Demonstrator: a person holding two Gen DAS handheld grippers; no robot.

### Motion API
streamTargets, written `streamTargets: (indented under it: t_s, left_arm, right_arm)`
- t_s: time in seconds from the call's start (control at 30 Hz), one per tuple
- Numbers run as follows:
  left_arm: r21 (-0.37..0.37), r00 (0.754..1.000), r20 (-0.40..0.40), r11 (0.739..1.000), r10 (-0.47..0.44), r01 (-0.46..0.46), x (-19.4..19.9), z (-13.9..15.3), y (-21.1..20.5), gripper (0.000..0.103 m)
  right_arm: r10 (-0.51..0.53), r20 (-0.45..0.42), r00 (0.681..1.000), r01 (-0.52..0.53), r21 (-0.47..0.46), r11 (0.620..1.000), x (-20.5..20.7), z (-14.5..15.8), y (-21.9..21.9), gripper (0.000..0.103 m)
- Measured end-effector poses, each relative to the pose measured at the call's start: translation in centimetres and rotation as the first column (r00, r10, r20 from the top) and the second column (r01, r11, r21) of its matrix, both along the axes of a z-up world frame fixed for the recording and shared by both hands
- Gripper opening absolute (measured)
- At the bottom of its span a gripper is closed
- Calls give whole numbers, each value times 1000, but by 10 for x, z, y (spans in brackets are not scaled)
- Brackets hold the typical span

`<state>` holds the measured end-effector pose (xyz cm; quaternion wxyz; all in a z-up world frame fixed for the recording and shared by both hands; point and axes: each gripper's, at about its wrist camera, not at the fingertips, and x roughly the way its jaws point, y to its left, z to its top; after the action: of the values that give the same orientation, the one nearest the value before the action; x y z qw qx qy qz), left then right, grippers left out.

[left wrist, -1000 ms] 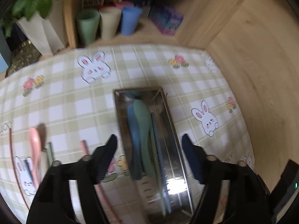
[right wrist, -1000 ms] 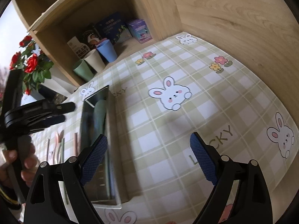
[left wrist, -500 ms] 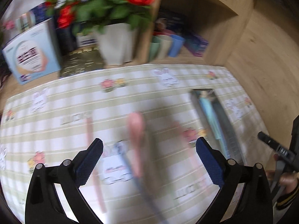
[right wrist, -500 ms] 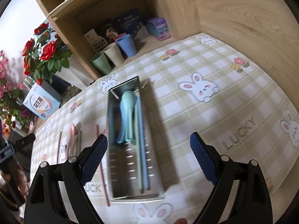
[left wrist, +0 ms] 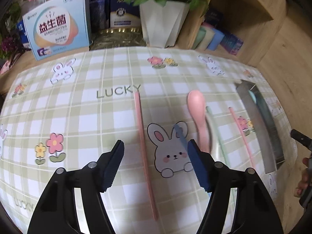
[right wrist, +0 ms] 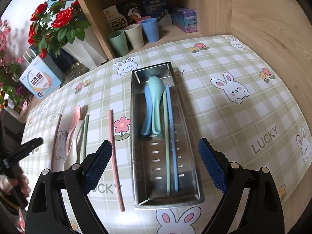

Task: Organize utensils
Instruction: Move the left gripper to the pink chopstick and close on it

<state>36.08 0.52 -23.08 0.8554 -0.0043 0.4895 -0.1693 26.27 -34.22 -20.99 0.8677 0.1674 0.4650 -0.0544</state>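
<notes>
The left gripper [left wrist: 156,163] hangs over the desk [left wrist: 81,117], which wears a green check cloth with bunnies. Its jaws have just been closing a bit, but they are still spread apart and pinch nothing. A long pink chopstick [left wrist: 143,150] lies on the cloth between the jaws, and the pads do not touch it. Just to the right lies a pink spoon [left wrist: 198,115], then a pale green chopstick [left wrist: 216,132] and another pink chopstick [left wrist: 241,134].

The right gripper [right wrist: 155,162] hangs over a shiny metal tray [right wrist: 136,136] near the middle of the desk. Its jaws are spread wide and hold nothing. In the tray lie a blue spoon [right wrist: 147,113], a green spoon [right wrist: 156,101], a green chopstick [right wrist: 166,136] and a blue chopstick [right wrist: 172,136], side by side.

At the far edge stand a white pot of red flowers [right wrist: 58,19] and three cups [right wrist: 134,35] on a wooden shelf [right wrist: 175,29].
</notes>
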Motion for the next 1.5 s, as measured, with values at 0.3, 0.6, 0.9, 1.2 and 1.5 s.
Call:
streamTargets:
  t_s: [0.3, 0.6, 0.9, 1.2, 1.5]
  left_arm:
    - [56, 1000, -20, 998, -11, 12, 32, -30, -11, 45]
    - [120, 1000, -14, 993, -10, 12, 34, -42, -17, 40]
    - [169, 999, 18, 984, 45, -48, 32, -44, -20, 26]
    - [83, 991, -29, 988, 133, -131, 19, -42, 7, 6]
    - [4, 986, -33, 986, 165, -165, -45, -28, 28, 6]
  right_arm:
    - [16, -17, 1000, -16, -9, 1000, 1, -3, 6, 87]
    - [21, -25, 999, -21, 3, 1000, 4, -8, 8, 87]
    - [26, -33, 999, -25, 27, 999, 1, -17, 9, 87]
    - [35, -21, 999, -34, 49, 998, -4, -17, 10, 86]
    - [96, -4, 995, -95, 73, 993, 2, -19, 27, 86]
